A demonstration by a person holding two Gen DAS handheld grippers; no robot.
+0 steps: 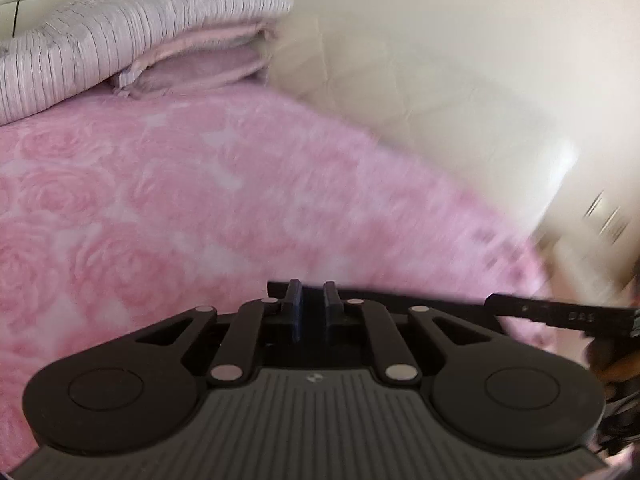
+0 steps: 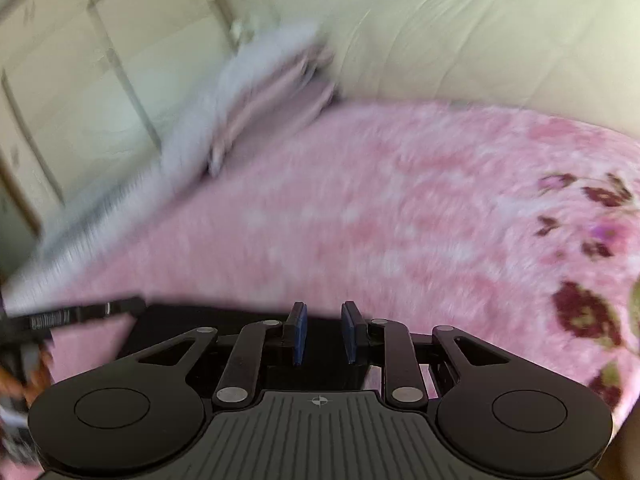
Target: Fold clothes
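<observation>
A black garment (image 1: 420,296) runs as a flat dark strip just past my left gripper (image 1: 312,294), whose fingers stand close together with the dark cloth between them. The same black garment (image 2: 180,320) lies behind and to the left of my right gripper (image 2: 325,320). Its blue-padded fingers are a little apart, with dark cloth in the gap. Each view catches the other gripper's black finger: the right one's fingertip (image 1: 560,314) and the left one's fingertip (image 2: 60,320). Both grippers hover low over a pink rose-patterned blanket (image 1: 180,200). Much of the garment is hidden under the grippers.
The pink blanket (image 2: 360,220) covers the bed, with dark flowers printed at its right side. A folded stack of striped and pink bedding (image 1: 120,40) sits at the bed's far end. A cream padded surface (image 1: 440,80) and cream cupboard doors (image 2: 80,60) lie beyond. Both views are motion-blurred.
</observation>
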